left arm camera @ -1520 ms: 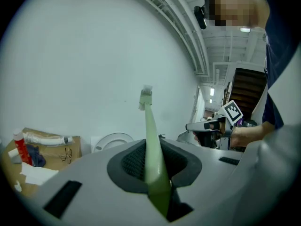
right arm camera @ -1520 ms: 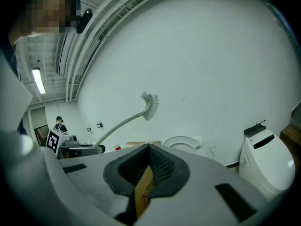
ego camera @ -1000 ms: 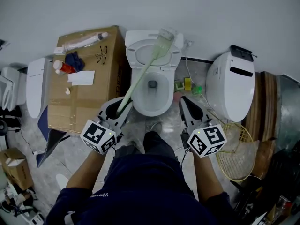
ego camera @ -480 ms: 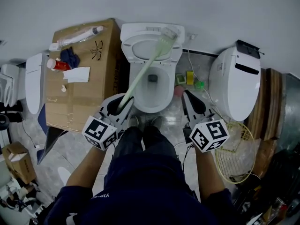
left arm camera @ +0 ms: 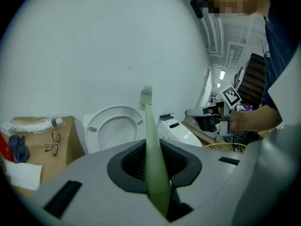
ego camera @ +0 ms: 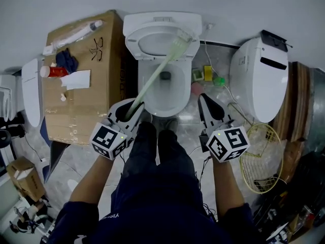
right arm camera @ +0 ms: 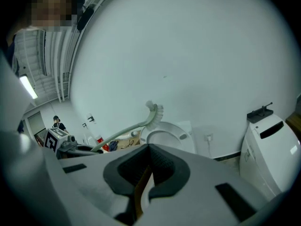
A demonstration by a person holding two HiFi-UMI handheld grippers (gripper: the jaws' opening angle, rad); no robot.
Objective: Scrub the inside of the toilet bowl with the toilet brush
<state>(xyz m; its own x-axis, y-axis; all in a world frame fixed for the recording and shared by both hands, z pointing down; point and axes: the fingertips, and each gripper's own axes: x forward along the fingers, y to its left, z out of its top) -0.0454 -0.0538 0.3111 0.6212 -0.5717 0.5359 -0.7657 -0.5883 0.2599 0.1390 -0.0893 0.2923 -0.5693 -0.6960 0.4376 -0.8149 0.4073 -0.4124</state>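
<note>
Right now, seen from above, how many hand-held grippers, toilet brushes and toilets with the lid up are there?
Hand-held grippers: 2, the left hand-held gripper and the right hand-held gripper
Toilet brush: 1
Toilet with its lid up: 1
Total: 4

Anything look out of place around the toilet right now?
Yes: the toilet brush has its head up by the raised seat, not down in the bowl. The left gripper is shut on its handle.
</note>
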